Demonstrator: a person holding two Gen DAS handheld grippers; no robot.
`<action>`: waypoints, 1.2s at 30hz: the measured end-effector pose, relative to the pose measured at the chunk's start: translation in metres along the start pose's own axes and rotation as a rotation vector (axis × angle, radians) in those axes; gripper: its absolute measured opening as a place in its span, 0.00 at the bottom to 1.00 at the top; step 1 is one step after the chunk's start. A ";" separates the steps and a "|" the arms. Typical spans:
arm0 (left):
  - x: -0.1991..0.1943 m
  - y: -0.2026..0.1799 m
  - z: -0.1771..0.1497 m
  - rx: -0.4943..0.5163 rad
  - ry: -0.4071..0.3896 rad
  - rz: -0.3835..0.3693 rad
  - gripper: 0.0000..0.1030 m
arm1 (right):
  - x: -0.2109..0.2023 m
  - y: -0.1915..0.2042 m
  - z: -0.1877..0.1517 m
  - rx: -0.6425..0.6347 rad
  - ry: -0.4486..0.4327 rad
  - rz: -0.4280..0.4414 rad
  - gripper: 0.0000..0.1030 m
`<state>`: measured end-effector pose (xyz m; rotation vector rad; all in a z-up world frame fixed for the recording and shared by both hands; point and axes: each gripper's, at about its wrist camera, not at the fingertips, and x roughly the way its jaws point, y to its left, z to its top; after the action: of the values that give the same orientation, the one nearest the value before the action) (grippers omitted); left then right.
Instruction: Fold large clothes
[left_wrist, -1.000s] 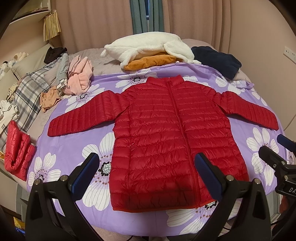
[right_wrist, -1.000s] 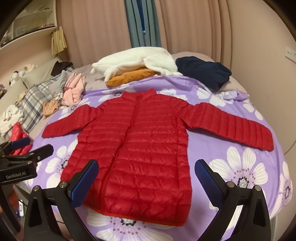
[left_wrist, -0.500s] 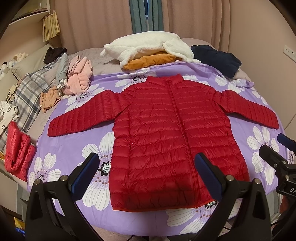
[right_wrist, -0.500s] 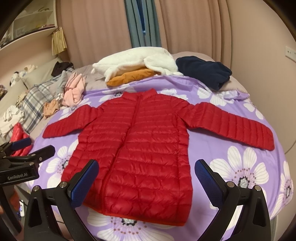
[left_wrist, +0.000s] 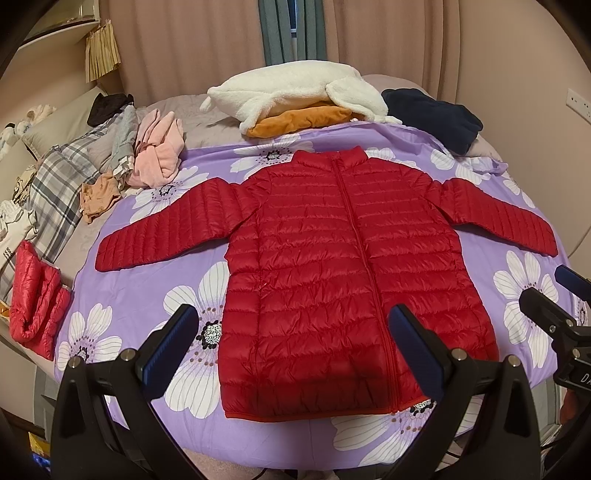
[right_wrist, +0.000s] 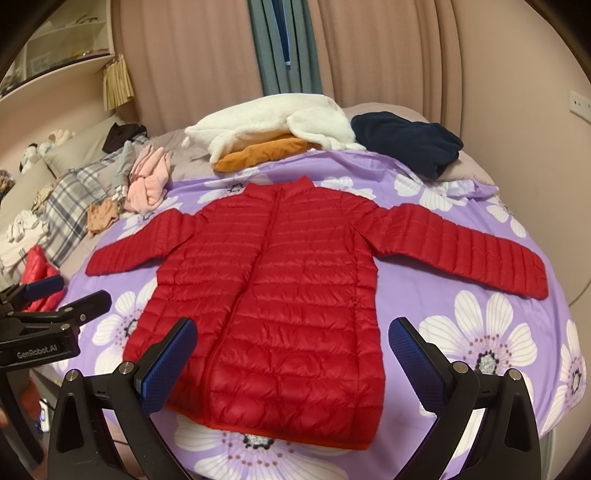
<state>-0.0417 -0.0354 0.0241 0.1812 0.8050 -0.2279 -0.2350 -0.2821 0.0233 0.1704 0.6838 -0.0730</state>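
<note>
A red quilted puffer jacket (left_wrist: 332, 266) (right_wrist: 273, 295) lies flat and zipped on a purple flowered sheet (left_wrist: 147, 295) (right_wrist: 461, 325), both sleeves spread out to the sides. My left gripper (left_wrist: 293, 350) hovers open above the jacket's hem, nothing between its blue pads. My right gripper (right_wrist: 293, 358) is open too, above the hem's right half. Each gripper shows at the edge of the other's view: the right gripper (left_wrist: 554, 306) and the left gripper (right_wrist: 55, 295).
Piled clothes ring the bed: a white fleece (left_wrist: 295, 88) on an orange garment (left_wrist: 299, 122), a navy one (left_wrist: 432, 114), pink clothes (left_wrist: 159, 151), a plaid blanket (left_wrist: 55, 184), and a folded red puffer (left_wrist: 33, 299) at the left edge. Curtains hang behind.
Almost nothing has moved. Both grippers drift very slightly, and the jacket lies the same way.
</note>
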 end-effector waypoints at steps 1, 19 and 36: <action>0.000 0.000 0.000 -0.001 0.000 0.000 1.00 | 0.000 0.000 0.000 0.000 0.000 -0.001 0.99; 0.003 -0.001 -0.006 0.007 0.011 -0.003 1.00 | 0.001 -0.008 -0.005 0.017 -0.012 0.001 0.99; 0.093 0.018 -0.020 -0.291 0.171 -0.367 1.00 | 0.056 -0.121 -0.035 0.536 -0.069 0.319 0.99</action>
<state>0.0119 -0.0256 -0.0561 -0.2268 1.0296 -0.4407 -0.2284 -0.3958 -0.0549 0.7859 0.5486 0.0453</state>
